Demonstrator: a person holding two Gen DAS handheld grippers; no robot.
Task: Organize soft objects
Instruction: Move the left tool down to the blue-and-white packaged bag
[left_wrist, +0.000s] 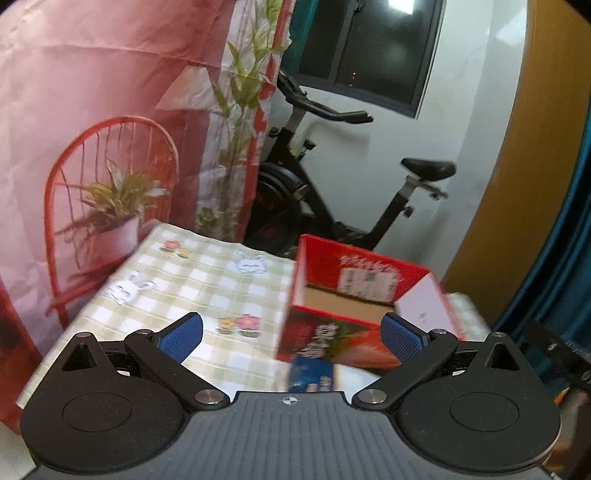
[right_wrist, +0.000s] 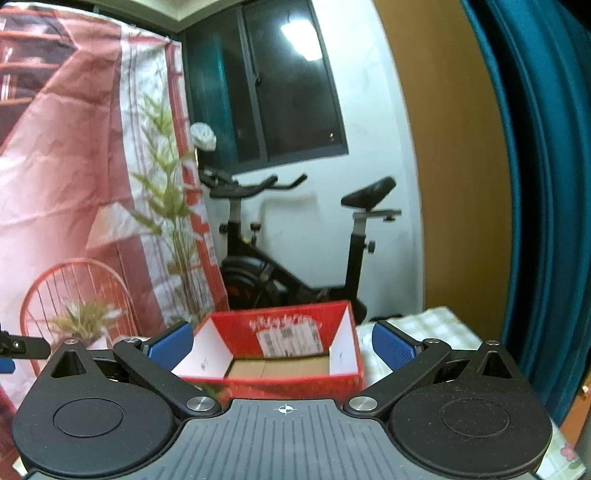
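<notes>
- The printed backdrop (left_wrist: 110, 110) hangs behind the table, showing a red wire chair and potted plants; beside it stands a black exercise bike (left_wrist: 332, 184) against the white wall, under a dark window (left_wrist: 369, 48).
- The table wears a green-and-white checked tablecloth (left_wrist: 177, 288) with rabbit and flower motifs; the part in view is bare of loose items.
- The red cardboard box (left_wrist: 354, 302) sits open on the cloth toward the right, flaps up, brown floor showing and apparently empty. A shipping label is stuck on its inner far wall. It looks the likely home for the soft things.
- No soft object shows in either view, so where they lie cannot be told. Judged from the task, they should be light and yielding: pinch at a bunched fold or thick middle, not a thin edge, and expect sagging when lifted.
- The left gripper (left_wrist: 291, 332) has its blue pads (left_wrist: 183, 336) spread wide, holding nothing, aimed at the box's near corner.
- The right gripper (right_wrist: 282, 345) is likewise spread and empty, facing straight into the box (right_wrist: 280, 354).
</notes>
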